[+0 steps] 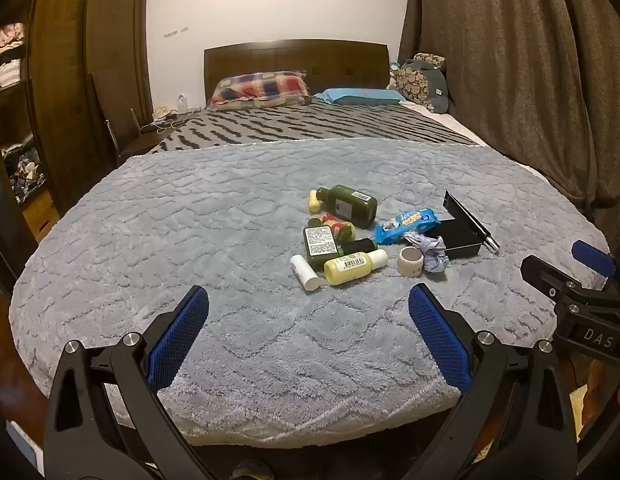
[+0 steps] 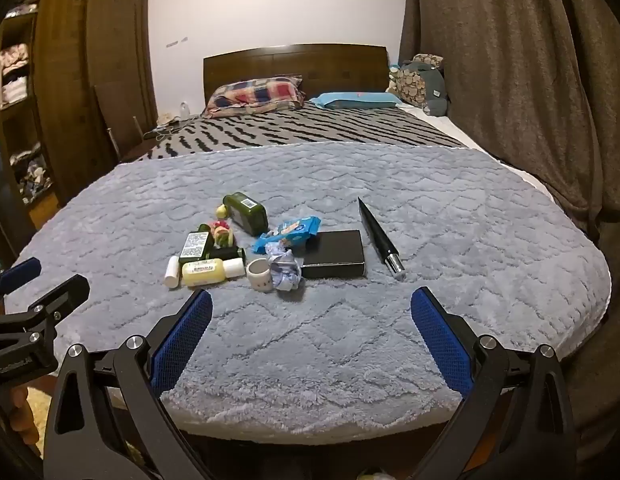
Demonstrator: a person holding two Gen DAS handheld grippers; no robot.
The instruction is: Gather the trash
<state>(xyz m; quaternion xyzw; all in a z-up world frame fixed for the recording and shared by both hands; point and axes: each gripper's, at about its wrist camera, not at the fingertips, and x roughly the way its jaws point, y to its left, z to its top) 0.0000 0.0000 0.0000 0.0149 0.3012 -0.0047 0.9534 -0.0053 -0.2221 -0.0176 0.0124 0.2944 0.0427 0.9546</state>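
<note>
A cluster of items lies on the grey blanket [image 1: 190, 240]: a blue snack wrapper [image 1: 407, 225] [image 2: 288, 233], a crumpled tissue [image 1: 433, 254] [image 2: 286, 268], a small tape roll [image 1: 410, 261] [image 2: 260, 274], a yellow bottle [image 1: 351, 266] [image 2: 208, 271], green bottles [image 1: 349, 204] [image 2: 248, 212] and a white tube [image 1: 306, 272] [image 2: 172, 271]. My left gripper [image 1: 308, 320] is open and empty, short of the cluster. My right gripper [image 2: 311, 320] is open and empty too, just short of the tissue.
A black box [image 2: 333, 254] [image 1: 455, 236] with an upright open lid [image 1: 465, 212] lies right of the wrapper. Pillows [image 1: 262, 88] lie at the headboard. A wardrobe [image 1: 70, 80] stands left, curtains [image 1: 529, 60] right. The bed's front edge [image 2: 310, 428] lies below the grippers.
</note>
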